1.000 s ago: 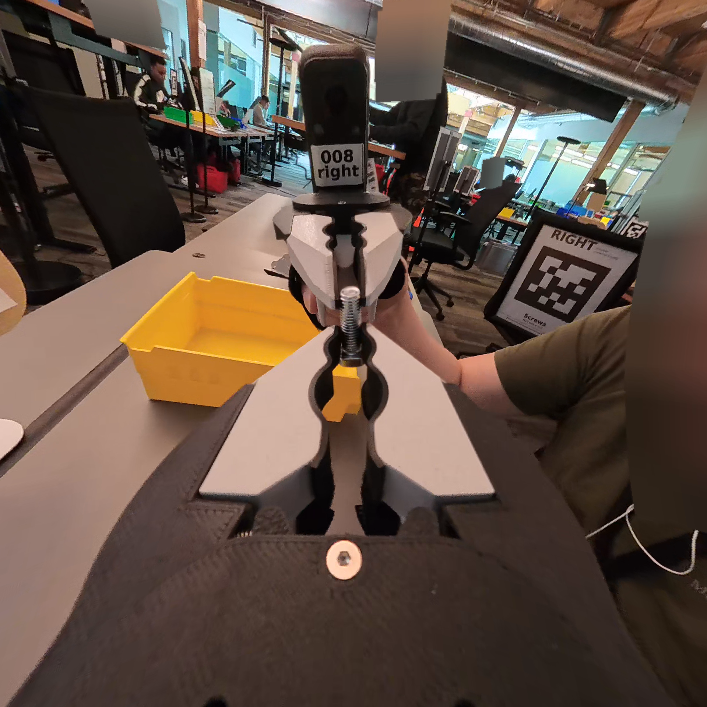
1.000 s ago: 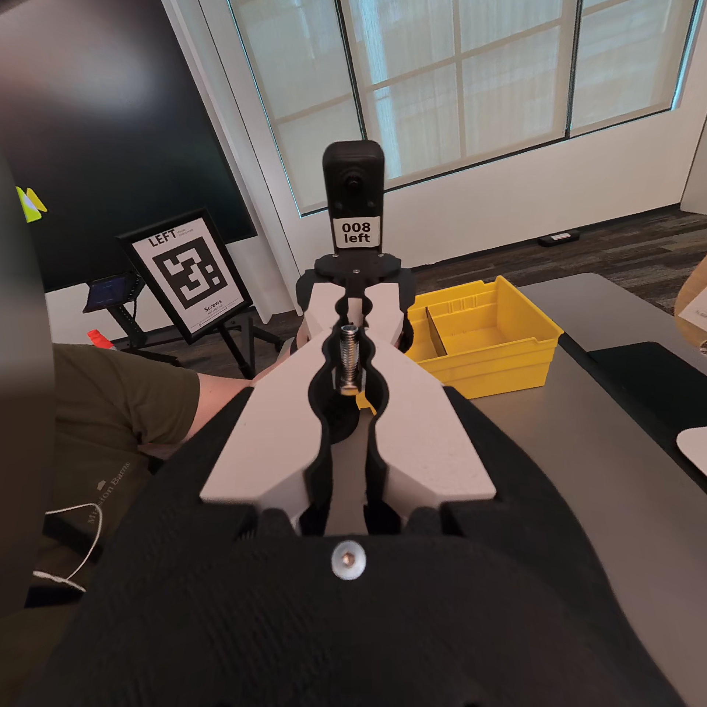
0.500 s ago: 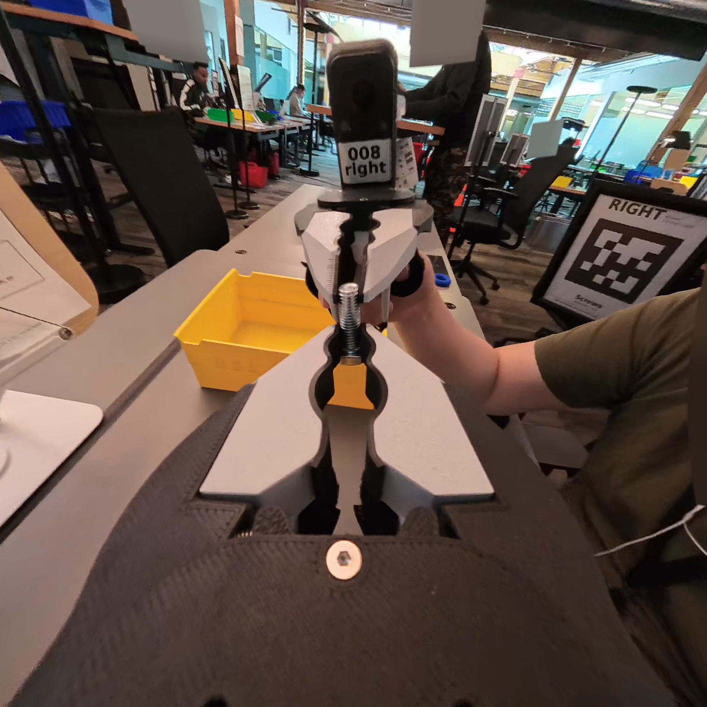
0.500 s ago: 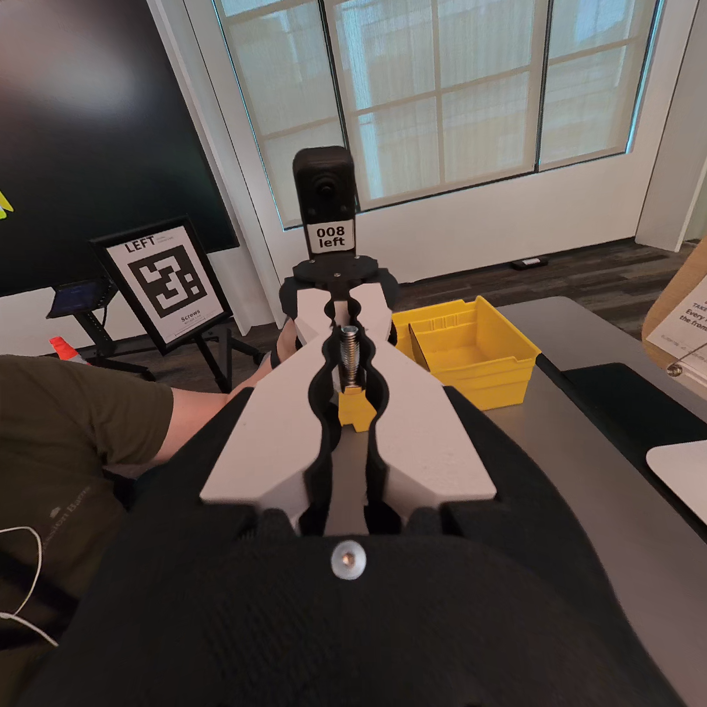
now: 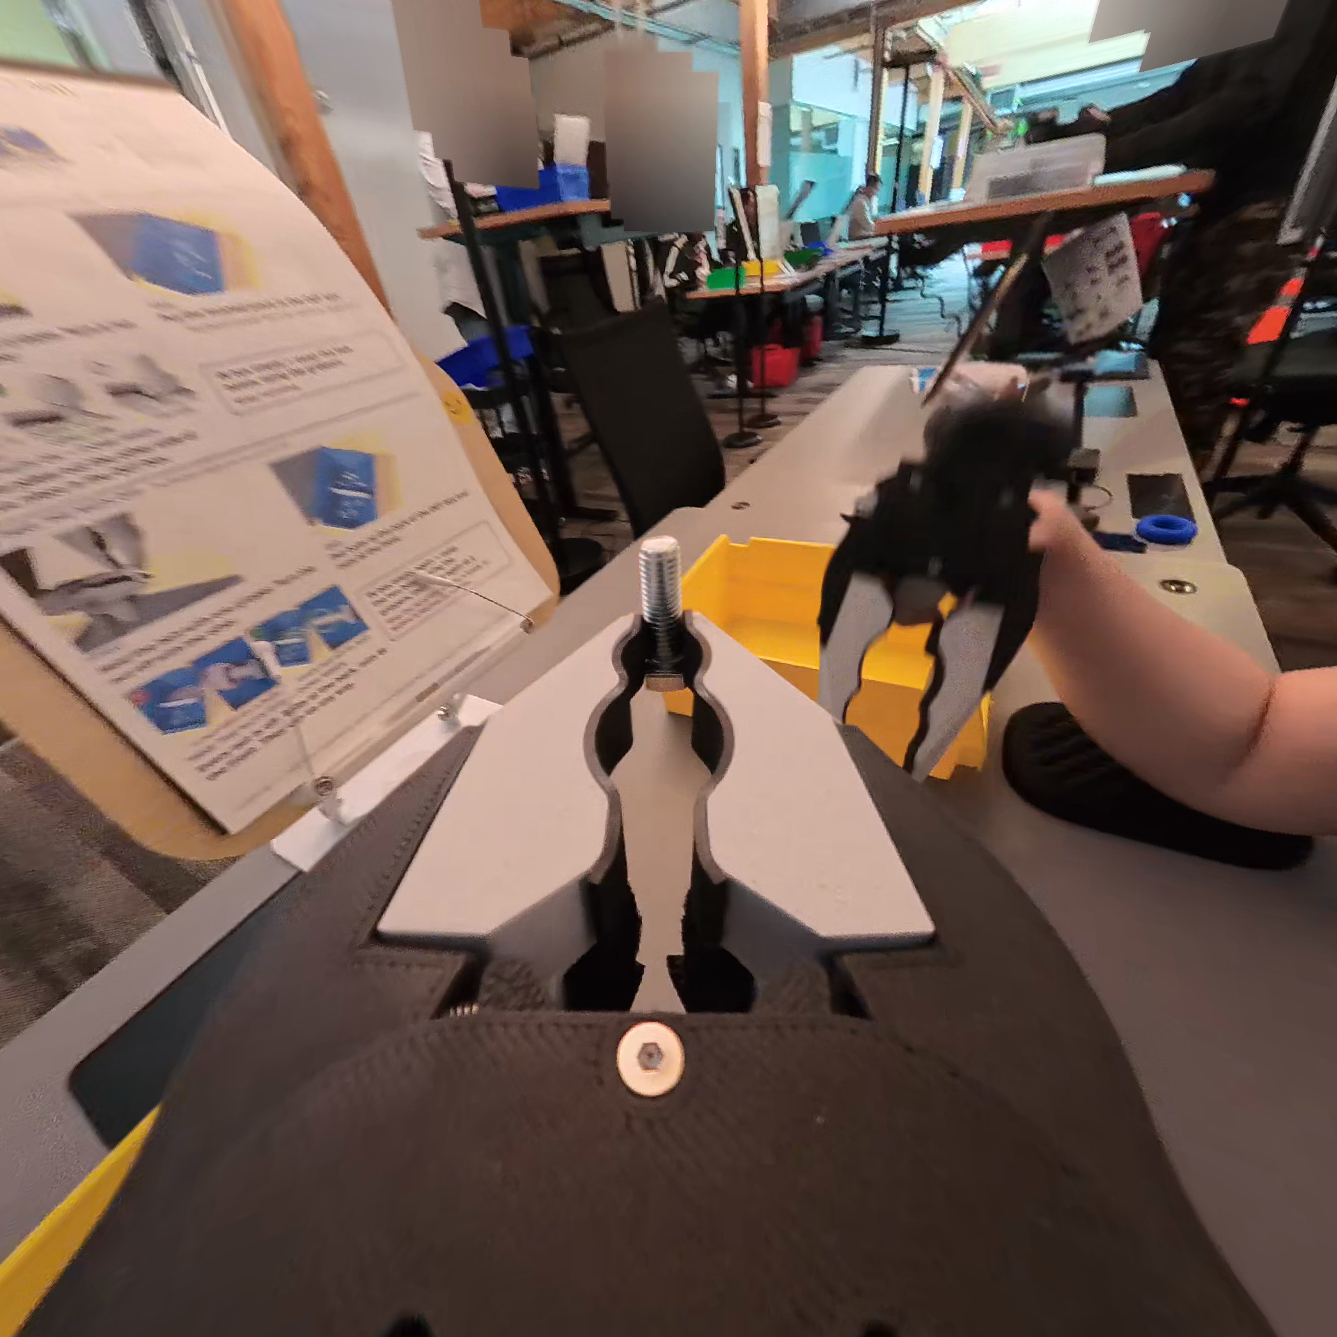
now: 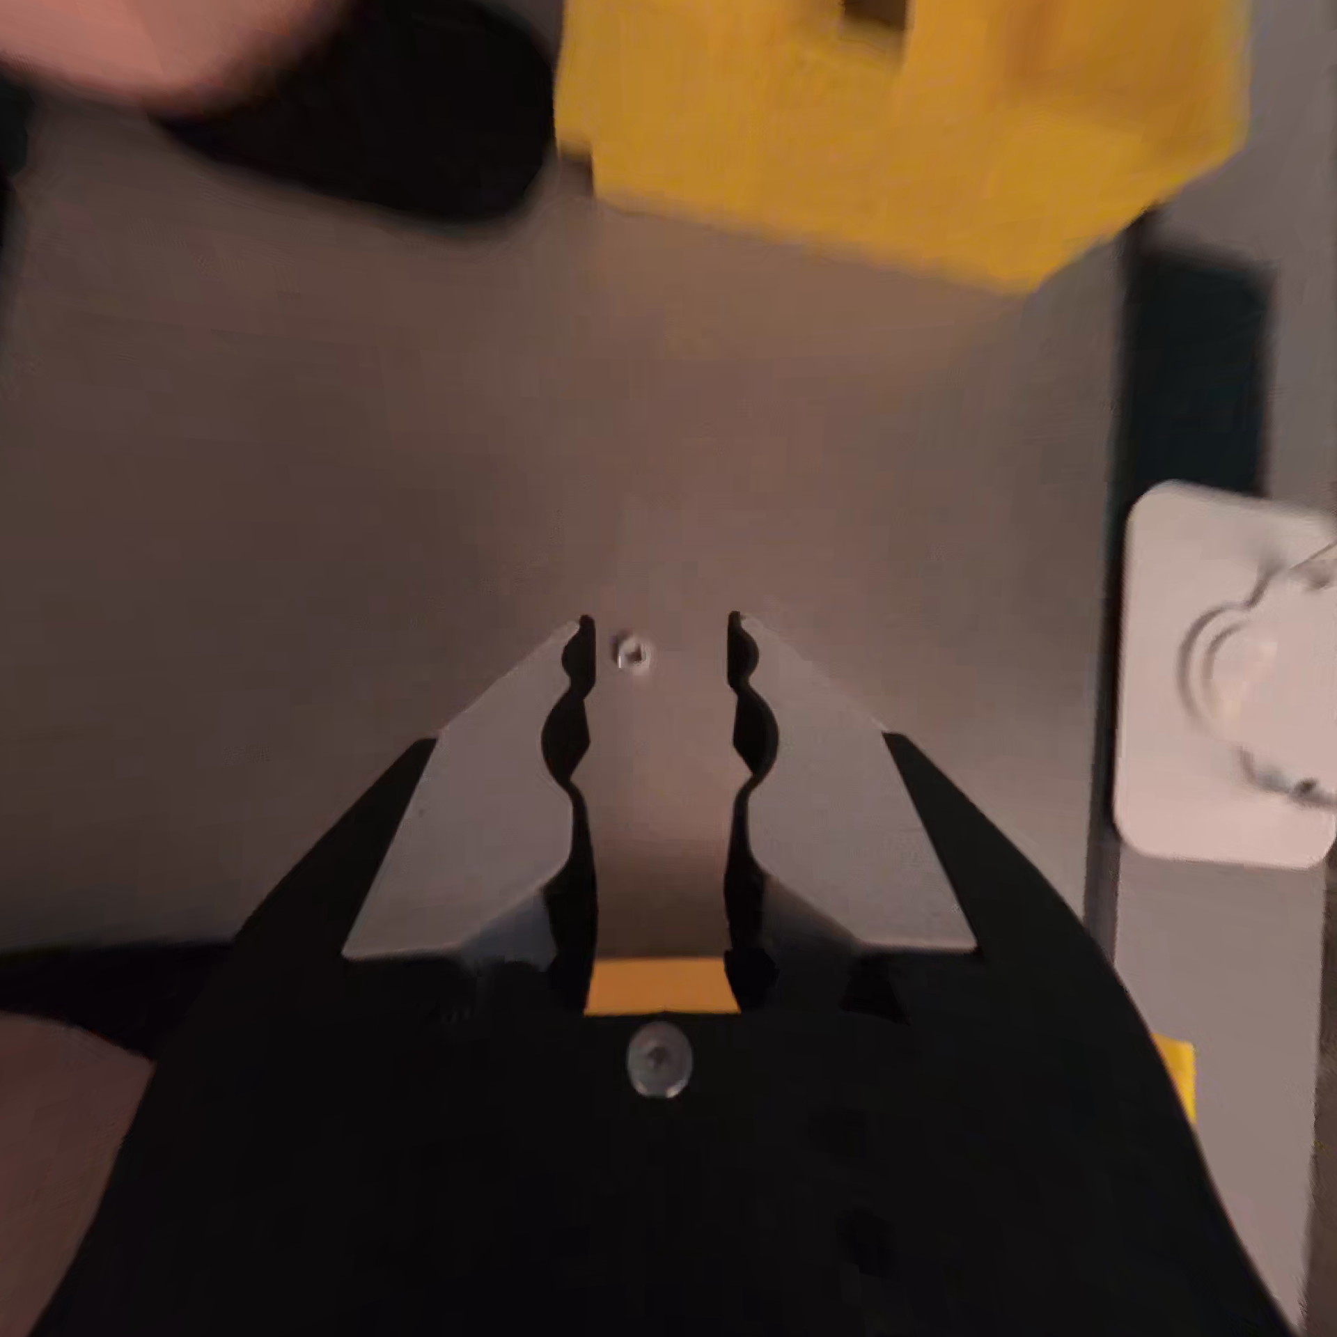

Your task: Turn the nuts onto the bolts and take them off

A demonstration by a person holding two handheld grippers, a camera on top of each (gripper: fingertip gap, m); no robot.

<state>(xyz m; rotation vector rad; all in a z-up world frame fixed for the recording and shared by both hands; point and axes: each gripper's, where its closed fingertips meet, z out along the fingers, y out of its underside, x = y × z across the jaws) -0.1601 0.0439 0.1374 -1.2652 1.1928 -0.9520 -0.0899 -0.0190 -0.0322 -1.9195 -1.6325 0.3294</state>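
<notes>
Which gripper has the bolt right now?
The left gripper: shut on the upright bolt. The right gripper is open and empty, pointing down at the table.

No legible txt; instr. board (image 5: 217, 463) print blurred; hanging tag (image 5: 1092, 278) too

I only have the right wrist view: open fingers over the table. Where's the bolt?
Observer: The left gripper is shut on the bolt, with the threaded end sticking out past its tips.
Operator: Any nut on it?
Observer: None on the exposed thread.
Operator: Where am I relative to it?
Observer: The right gripper is off to the bolt's right, tips pointing down by the yellow bin.
</notes>
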